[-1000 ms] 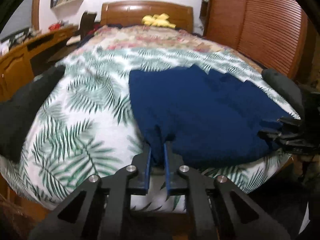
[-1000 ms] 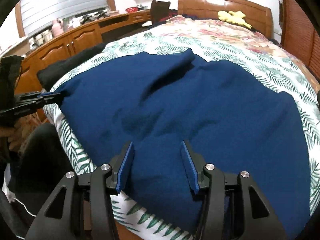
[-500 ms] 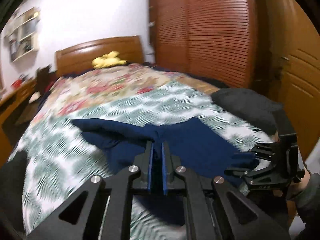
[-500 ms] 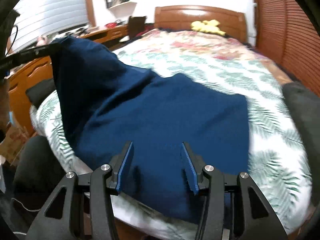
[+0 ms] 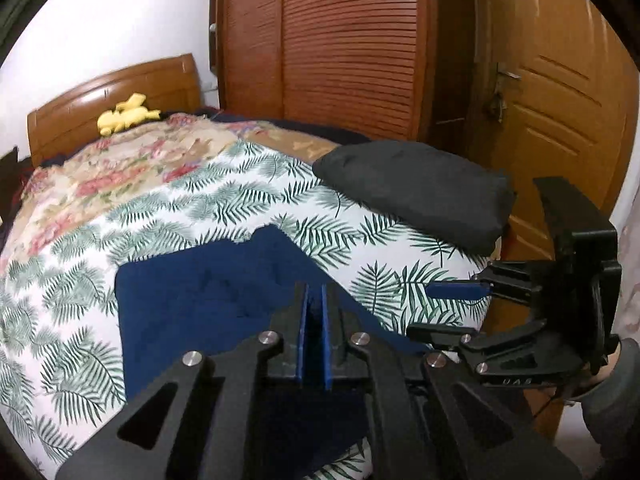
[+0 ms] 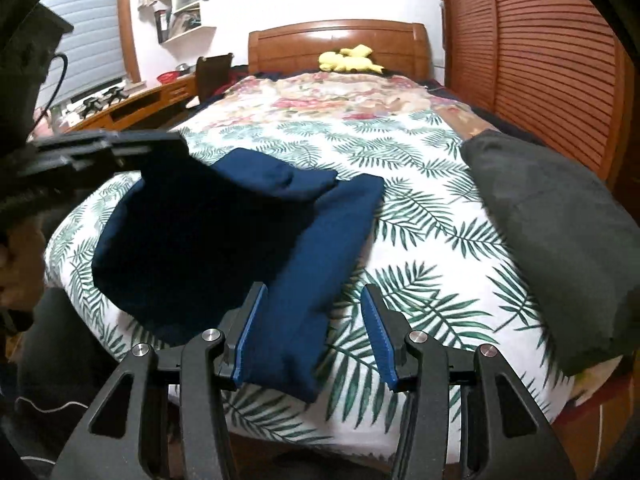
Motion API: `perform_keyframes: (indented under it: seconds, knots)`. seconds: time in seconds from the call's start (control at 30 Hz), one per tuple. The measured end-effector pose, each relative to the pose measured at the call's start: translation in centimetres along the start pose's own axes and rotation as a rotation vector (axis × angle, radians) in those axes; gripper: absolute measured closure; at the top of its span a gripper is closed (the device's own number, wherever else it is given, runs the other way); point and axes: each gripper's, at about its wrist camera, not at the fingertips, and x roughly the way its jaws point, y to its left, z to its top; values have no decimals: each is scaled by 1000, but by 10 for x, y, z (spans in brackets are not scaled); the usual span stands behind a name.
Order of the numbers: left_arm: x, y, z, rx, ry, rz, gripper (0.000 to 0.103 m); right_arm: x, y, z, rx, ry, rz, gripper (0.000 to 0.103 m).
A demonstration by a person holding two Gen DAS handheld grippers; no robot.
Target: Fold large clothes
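A large navy garment (image 5: 192,300) lies on the palm-leaf bed sheet (image 5: 248,200) near the foot of the bed. My left gripper (image 5: 314,308) is shut on one edge of it and holds that edge raised, so the cloth hangs in a dark fold beneath. In the right wrist view the left gripper (image 6: 160,144) shows at the upper left with the garment (image 6: 320,240) draped down from it over a doubled strip. My right gripper (image 6: 314,292) stands open low over that strip's near end, pads not pressing. It also shows in the left wrist view, right gripper (image 5: 444,310), with nothing between its fingers.
A black cushion-like bundle (image 6: 560,240) lies at the bed's right edge. A yellow plush toy (image 6: 348,62) sits by the wooden headboard. Louvred wardrobe doors (image 5: 352,48) and a wooden door (image 5: 560,120) stand to the right, a desk (image 6: 132,108) to the left.
The left gripper has lifted the garment's left edge and carried it across to the right, folding the cloth over itself. The right gripper has shifted right along the bed's foot, still open.
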Motion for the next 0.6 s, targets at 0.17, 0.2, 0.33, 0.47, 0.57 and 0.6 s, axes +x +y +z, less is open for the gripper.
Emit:
perform_keyframes:
  seconds: [0.17, 0.2, 0.33, 0.47, 0.57, 0.6]
  knots:
    - [-19, 0, 1, 13, -23, 6, 91, 2, 3, 4, -3, 1, 4, 54]
    - [-24, 1, 1, 12, -32, 10, 88, 1, 6, 6, -7, -2, 6, 54]
    - [-49, 18, -3, -14, -70, 36, 75, -5, 17, 17, -31, -29, 18, 54]
    - [-68, 37, -19, -33, -85, 73, 68, -9, 31, 34, -46, -55, 46, 54]
    - [-77, 54, -37, -63, -79, 93, 67, -1, 45, 43, -65, -49, 71, 54]
    - [-79, 61, -44, -75, -75, 100, 67, 2, 49, 44, -69, -46, 75, 54]
